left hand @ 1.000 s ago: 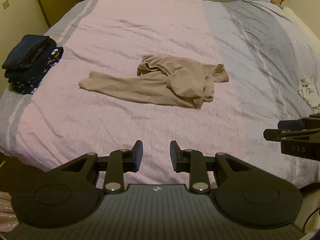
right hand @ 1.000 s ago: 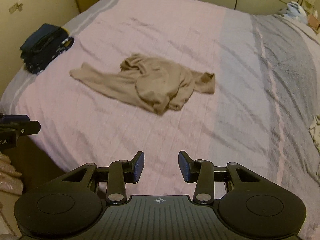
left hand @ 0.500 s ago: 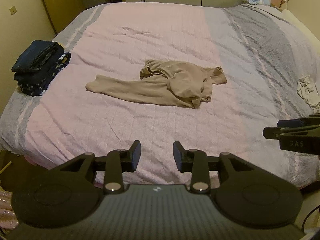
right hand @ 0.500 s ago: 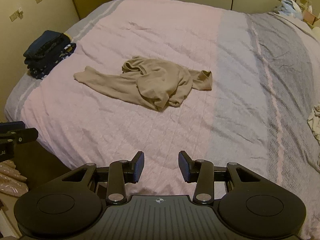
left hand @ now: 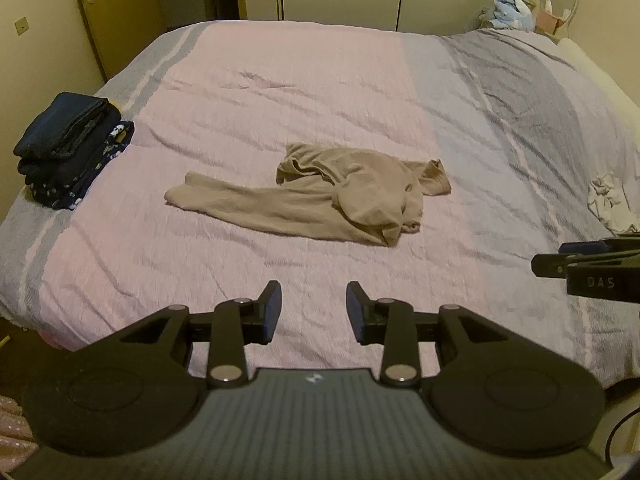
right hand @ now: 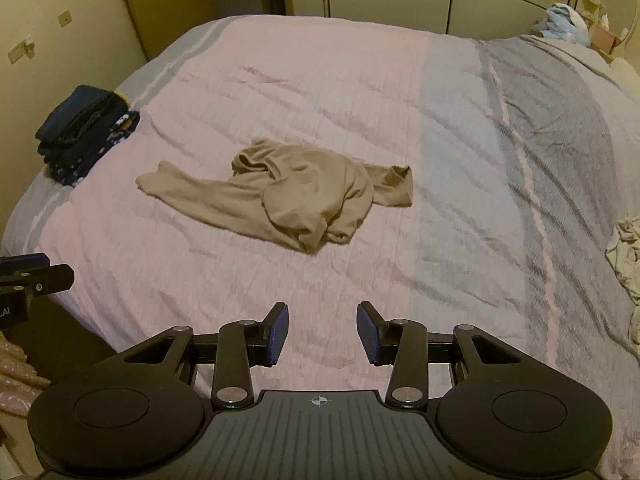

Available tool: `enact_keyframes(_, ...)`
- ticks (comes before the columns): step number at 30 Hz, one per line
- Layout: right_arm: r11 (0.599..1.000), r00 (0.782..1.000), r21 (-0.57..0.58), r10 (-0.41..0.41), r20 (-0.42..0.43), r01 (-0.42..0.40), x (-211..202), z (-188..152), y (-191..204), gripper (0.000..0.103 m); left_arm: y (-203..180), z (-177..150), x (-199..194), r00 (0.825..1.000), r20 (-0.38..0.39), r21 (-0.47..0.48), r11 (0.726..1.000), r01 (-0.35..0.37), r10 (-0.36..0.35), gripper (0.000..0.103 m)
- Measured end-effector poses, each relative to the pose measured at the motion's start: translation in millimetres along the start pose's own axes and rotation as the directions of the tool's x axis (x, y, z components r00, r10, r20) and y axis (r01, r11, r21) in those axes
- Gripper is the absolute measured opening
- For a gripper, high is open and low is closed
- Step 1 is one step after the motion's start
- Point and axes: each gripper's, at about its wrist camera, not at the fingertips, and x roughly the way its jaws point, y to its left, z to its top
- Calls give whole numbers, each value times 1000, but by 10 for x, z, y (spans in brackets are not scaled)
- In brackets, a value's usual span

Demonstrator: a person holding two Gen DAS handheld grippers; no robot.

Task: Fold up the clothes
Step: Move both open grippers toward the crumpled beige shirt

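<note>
Both the left gripper [left hand: 314,312] and right gripper [right hand: 322,334] hung empty, jaws apart, tilted down before the crumpled beige garment [left hand: 340,196] on the bed [left hand: 280,92]; its folds hid its shape.

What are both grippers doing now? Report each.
Left gripper: open, fingers empty.
Right gripper: open, fingers empty.

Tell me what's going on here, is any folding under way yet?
Not yet. A crumpled beige garment lies untouched in the middle of the bed, one sleeve stretched out. The left gripper and right gripper hover near the bed's near edge, both open and empty. A stack of dark folded clothes sits at the bed's left edge; a pale crumpled item lies at the right.
</note>
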Motion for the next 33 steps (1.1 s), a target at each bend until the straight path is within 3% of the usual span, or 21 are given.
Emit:
enact_keyframes(12, 987, 996, 127, -94, -7, 94, 423, 530, 192, 42, 754, 653, 612, 997, 10, 50, 996, 72, -73, 31)
enact_keyframes(22, 908, 978, 385, -202, 54, 167, 642, 641, 280, 42, 1541, 1152, 1375, 992, -44, 138, 983, 123, -118, 32)
enact_keyframes(27, 891, 968, 400, -249, 33, 216, 879, 502, 514, 42, 1757, 1185, 1789, 981, -91, 181, 965, 188, -174, 32)
enact_keyframes(33, 934, 965, 250, -262, -13, 257, 1456, 397, 944, 42, 1893, 1114, 2265, 971, -134, 210, 952, 223, -198, 32)
